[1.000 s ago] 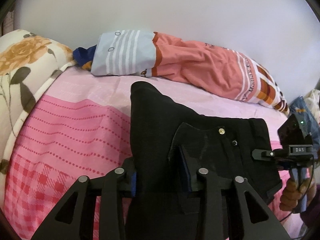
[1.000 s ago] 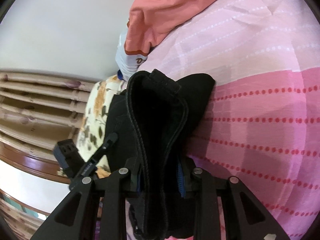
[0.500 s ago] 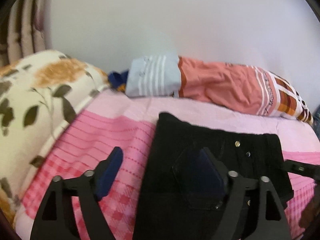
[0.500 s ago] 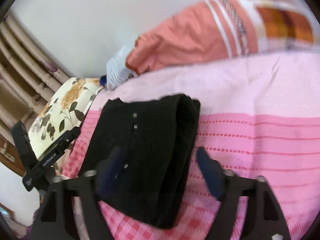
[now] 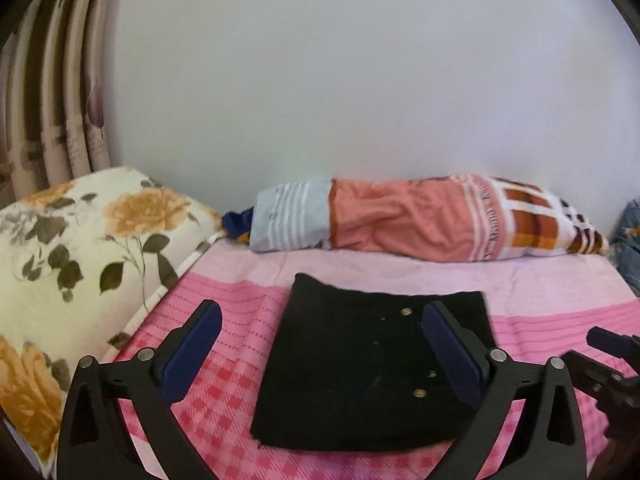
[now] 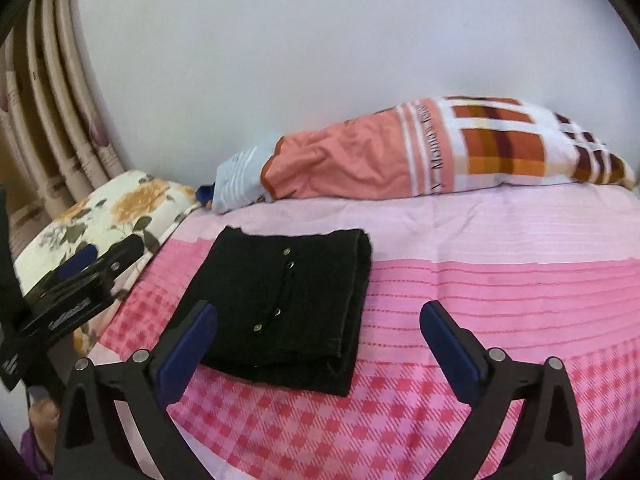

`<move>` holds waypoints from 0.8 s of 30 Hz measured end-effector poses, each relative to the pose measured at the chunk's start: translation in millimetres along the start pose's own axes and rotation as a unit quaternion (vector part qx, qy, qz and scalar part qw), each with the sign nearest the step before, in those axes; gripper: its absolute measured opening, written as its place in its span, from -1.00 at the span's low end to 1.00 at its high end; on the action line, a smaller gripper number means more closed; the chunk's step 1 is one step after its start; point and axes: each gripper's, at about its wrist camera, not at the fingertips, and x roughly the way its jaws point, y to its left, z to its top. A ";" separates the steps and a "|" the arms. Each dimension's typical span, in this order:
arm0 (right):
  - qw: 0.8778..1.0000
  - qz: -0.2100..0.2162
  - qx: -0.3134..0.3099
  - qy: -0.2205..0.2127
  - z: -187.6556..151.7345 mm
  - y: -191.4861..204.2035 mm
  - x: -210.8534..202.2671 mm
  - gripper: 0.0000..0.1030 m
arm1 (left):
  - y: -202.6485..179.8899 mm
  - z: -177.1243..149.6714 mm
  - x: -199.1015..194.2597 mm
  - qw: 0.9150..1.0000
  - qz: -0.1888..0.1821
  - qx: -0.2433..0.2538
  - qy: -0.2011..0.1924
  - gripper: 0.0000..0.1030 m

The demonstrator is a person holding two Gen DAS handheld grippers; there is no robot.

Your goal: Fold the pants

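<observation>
The black pants (image 5: 360, 368) lie folded into a flat rectangle on the pink bed sheet (image 5: 232, 312), snaps facing up. My left gripper (image 5: 323, 310) hovers above and in front of them, its jaws opening wide and nothing pressed between its blue pads. In the right wrist view the pants (image 6: 280, 288) sit to the left of centre, their thick fold edge toward the right. My right gripper (image 6: 319, 308) is also lifted clear, jaws opening, pads touching nothing. Each gripper shows at the edge of the other's view, the left gripper (image 6: 80, 280) held by a hand.
A floral pillow (image 5: 80, 248) lies at the left of the bed. A long orange and checked bolster (image 5: 420, 220) runs along the white wall behind the pants. Striped curtains (image 5: 52, 120) hang at far left. Bare pink sheet (image 6: 500, 280) stretches right of the pants.
Both grippers were shut on the bunched pants; both have opened, let go and drawn back and up. The pants now lie flat and folded on the sheet.
</observation>
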 end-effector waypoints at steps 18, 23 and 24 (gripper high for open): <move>0.999 0.012 0.000 -0.051 6.3 20.4 -67.2 0.99 | -15.6 35.9 -99.0 0.996 0.008 0.021 -0.082 1.00; 0.999 0.008 -0.002 -0.052 5.6 21.5 -69.7 0.99 | -10.1 33.3 -101.1 0.996 0.009 -0.010 -0.092 1.00; 0.999 0.008 -0.003 -0.051 5.7 21.6 -69.4 0.99 | -7.3 32.5 -100.9 0.996 0.010 -0.019 -0.090 1.00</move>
